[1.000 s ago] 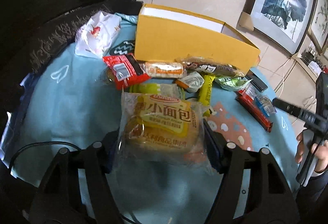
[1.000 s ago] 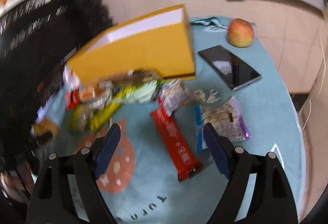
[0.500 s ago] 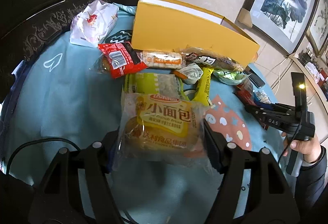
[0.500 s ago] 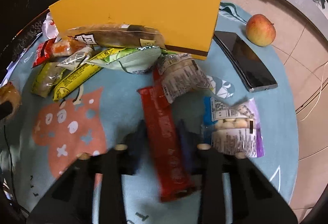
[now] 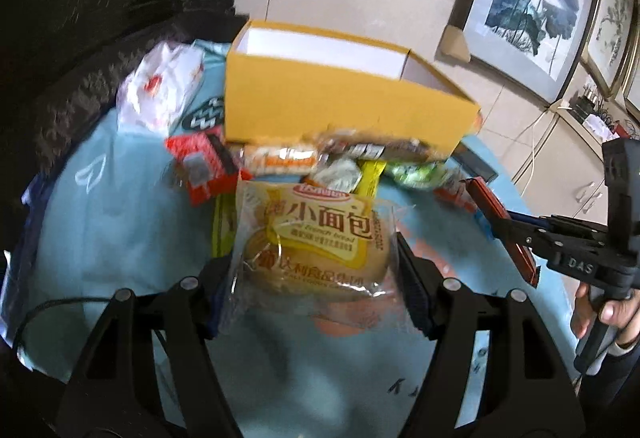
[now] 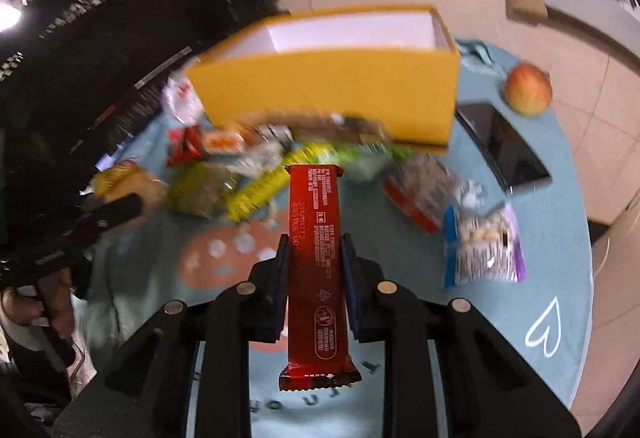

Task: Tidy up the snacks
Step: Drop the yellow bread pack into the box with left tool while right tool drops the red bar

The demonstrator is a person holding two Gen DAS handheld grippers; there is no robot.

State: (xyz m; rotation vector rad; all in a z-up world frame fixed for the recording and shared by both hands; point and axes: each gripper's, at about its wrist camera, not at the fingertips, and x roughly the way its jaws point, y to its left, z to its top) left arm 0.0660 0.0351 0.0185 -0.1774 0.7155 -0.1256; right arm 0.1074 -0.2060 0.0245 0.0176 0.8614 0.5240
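My left gripper [image 5: 316, 262] is shut on a yellow bag of small bread [image 5: 316, 238] and holds it above the blue cloth, in front of the open yellow box [image 5: 340, 101]. My right gripper [image 6: 314, 262] is shut on a long red snack bar [image 6: 316, 258] and holds it lifted, pointing toward the yellow box [image 6: 332, 93]. The right gripper with the red bar [image 5: 500, 222] also shows at the right of the left wrist view. Several loose snack packs [image 6: 280, 157] lie in a row against the box front.
An apple [image 6: 528, 89] and a black phone [image 6: 504, 149] lie right of the box. A blue and purple nut pack [image 6: 484, 242] lies on the blue cloth [image 6: 540, 238]. A white bag [image 5: 164, 85] sits left of the box. A dark carved chair stands behind.
My right gripper closed on the red bar and lifted it off the cloth. My left gripper moved the bread bag up and closer to the box.
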